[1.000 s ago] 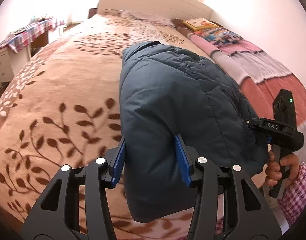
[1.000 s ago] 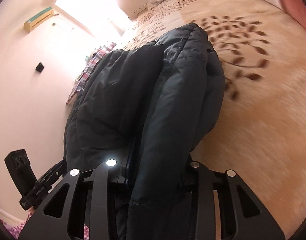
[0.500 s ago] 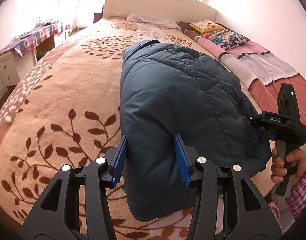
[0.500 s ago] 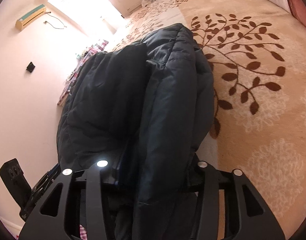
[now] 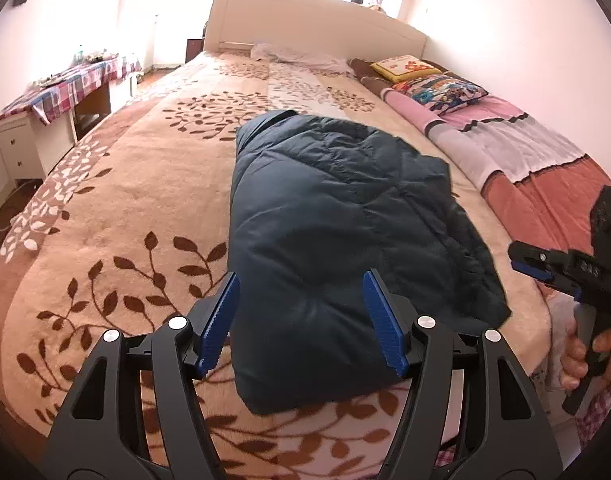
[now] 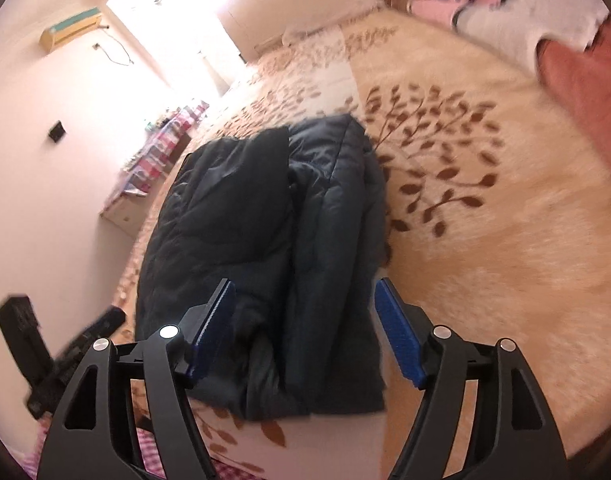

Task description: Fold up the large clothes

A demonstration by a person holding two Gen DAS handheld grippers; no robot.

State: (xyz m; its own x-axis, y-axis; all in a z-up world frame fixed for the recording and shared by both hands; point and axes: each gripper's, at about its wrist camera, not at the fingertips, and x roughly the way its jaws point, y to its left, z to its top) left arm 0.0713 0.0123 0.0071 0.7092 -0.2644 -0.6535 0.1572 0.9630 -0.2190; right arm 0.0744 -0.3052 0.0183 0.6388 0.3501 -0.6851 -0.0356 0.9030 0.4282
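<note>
- Straight ahead of my left gripper point(image 5: 301, 320) the puffy dark-blue quilted jacket point(image 5: 337, 232) lies folded on the leaf-patterned bedspread point(image 5: 105, 208), long axis running away.
- Both grippers gape, empty — my right gripper point(image 6: 305, 328) faces its near end point(image 6: 305, 380) too.

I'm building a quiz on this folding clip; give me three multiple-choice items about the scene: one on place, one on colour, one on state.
1. Where does the jacket lie?
A. on the floor
B. on the bed cover
C. on the side table

2. What colour are the left gripper pads?
A. blue
B. red
C. white

3. How is the right gripper?
A. shut on the jacket
B. open
C. out of view

Answers: 1 B, it rests on the leaf-patterned cover. 2 A, both pads show blue. 3 B, its jaws stand apart, clamping nothing.
</note>
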